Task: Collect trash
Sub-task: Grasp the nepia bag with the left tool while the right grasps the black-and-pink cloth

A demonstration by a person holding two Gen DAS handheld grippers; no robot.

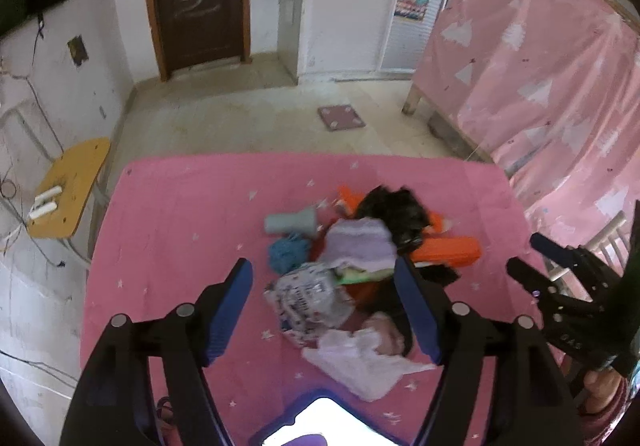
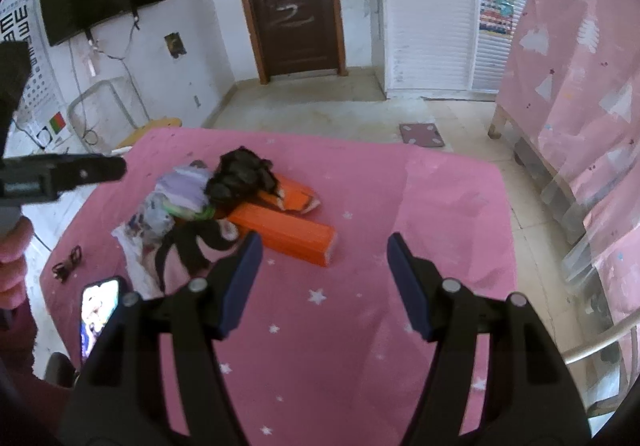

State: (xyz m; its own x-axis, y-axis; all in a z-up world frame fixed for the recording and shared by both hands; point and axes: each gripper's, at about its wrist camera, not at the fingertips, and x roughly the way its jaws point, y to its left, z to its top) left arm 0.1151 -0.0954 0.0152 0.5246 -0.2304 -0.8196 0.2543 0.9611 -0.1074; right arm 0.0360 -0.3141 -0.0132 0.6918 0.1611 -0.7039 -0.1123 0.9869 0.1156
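Observation:
A pile of trash lies on the pink star-patterned table [image 1: 168, 214]: a printed crumpled wrapper [image 1: 306, 296], a white-pink plastic bag [image 1: 360, 356], a lilac cloth [image 1: 360, 244], a black crumpled bag [image 1: 394, 212], an orange box [image 1: 448, 252], a blue wad [image 1: 286, 252] and a grey tube [image 1: 290, 224]. My left gripper [image 1: 324, 306] is open, just above the wrapper. My right gripper [image 2: 324, 280] is open and empty over bare table, right of the orange box [image 2: 288, 232] and the black bag [image 2: 240, 174].
A lit phone [image 2: 98, 312] lies at the table's near left edge, with a small dark item [image 2: 68, 258] beyond it. A yellow chair [image 1: 68, 190] stands left of the table. A pink-covered bed frame [image 2: 580, 94] is on the right. A floor scale [image 1: 340, 117] lies beyond.

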